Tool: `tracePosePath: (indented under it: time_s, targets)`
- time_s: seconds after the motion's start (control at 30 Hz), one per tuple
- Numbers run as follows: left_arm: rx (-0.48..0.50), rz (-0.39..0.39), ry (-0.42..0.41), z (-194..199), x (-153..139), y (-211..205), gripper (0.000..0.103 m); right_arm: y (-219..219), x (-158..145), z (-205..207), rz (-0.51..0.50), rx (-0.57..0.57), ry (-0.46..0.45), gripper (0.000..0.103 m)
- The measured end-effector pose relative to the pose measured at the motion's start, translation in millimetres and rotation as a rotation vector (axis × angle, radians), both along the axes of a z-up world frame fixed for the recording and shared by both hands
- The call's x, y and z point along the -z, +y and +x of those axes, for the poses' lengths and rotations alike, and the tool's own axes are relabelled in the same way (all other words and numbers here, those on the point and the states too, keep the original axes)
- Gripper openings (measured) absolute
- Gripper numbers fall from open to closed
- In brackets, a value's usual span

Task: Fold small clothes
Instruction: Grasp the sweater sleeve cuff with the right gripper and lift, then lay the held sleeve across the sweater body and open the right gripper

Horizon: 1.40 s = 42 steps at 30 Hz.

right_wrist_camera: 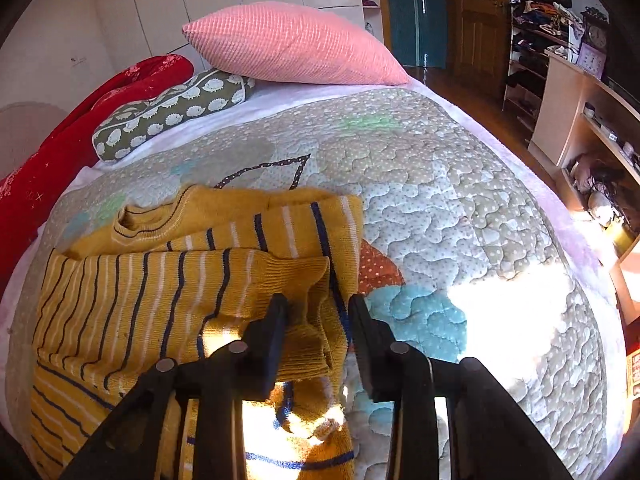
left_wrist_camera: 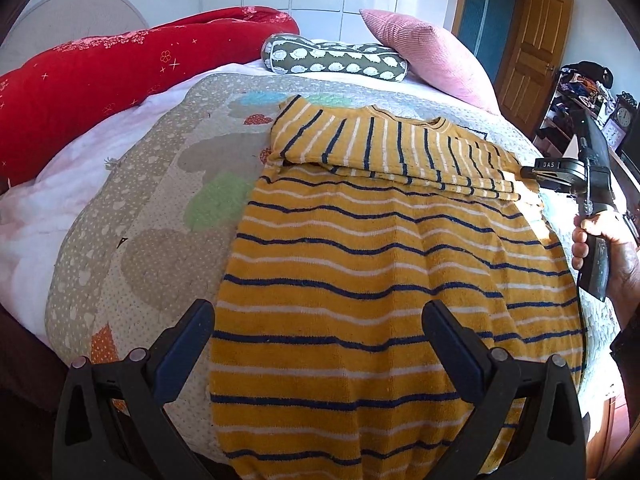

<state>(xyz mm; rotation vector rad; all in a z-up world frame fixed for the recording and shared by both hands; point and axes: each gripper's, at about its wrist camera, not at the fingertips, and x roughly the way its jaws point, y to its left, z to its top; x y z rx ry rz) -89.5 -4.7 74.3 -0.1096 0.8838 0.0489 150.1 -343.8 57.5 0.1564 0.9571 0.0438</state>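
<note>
While a red embroidered bolster [left_wrist_camera: 132,68] lines the far left edge of the bed, a quilted patchwork bedspread [left_wrist_camera: 168,208] covers the mattress and carries the work at hand. Near the headboard side, a green hedgehog-print pillow [left_wrist_camera: 336,58] lies beside a pink ribbed cushion [left_wrist_camera: 432,52]. At centre, a mustard-yellow striped knit sweater [left_wrist_camera: 360,264] lies flat on the bedspread, both sleeves folded across its chest just below the ribbed collar [right_wrist_camera: 144,220]. Below it in the left wrist view, the left gripper [left_wrist_camera: 320,320] hovers over the sweater's lower body, its two fingers spread wide with nothing between them. To the right, the right gripper [right_wrist_camera: 318,312] sits at the sweater's side edge, where the folded sleeve cuff [right_wrist_camera: 296,320] bunches between its parted fingers; the fingers stand apart and do not pinch the fabric. In the left wrist view, the person's right hand [left_wrist_camera: 600,240] grasps that gripper's handle at the frame's right edge. Beyond the bed stand a wooden door [right_wrist_camera: 476,12] and cluttered shelves [right_wrist_camera: 548,24] along the right wall.
</note>
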Motion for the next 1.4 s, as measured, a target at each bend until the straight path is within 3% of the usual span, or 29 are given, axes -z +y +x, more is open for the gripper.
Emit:
tracePosePath:
  time_s: [0.03,0.23,0.47,0.7,0.83,0.93,1.03,1.13,1.23,1.4]
  targets:
    - [-0.004,-0.003,0.001,0,1,2,0.103,2,2,4,0.002,0.001,0.030,0.004]
    - [-0.027,-0.046,-0.001,-6,5,22,0.103,55,-54,-14,0.000,-0.097,-0.053,0.004]
    - [-0.091,-0.093,-0.017,-27,3,59,0.103,235,-105,-45,0.084,-0.465,-0.077,0.004]
    - [-0.193,-0.112,-0.015,-53,7,100,0.103,422,-91,-101,0.147,-0.826,-0.002,0.004]
    - [-0.232,-0.138,0.001,-59,14,115,0.103,479,-74,-137,0.157,-0.978,0.041,0.006]
    - [-0.239,-0.149,0.006,-60,17,120,0.103,476,-75,-141,0.146,-0.992,0.020,0.009]
    - [-0.241,-0.155,-0.002,-61,17,123,0.103,433,-78,-114,0.130,-0.875,-0.010,0.030]
    - [-0.236,-0.169,-0.005,-59,19,126,0.103,367,-75,-76,0.114,-0.679,-0.027,0.030]
    - [-0.229,-0.169,-0.006,-58,21,126,0.103,309,-60,-44,0.022,-0.487,-0.012,0.030]
    - [-0.233,-0.166,0.013,-51,26,127,0.103,273,-20,-13,-0.149,-0.418,0.046,0.030]
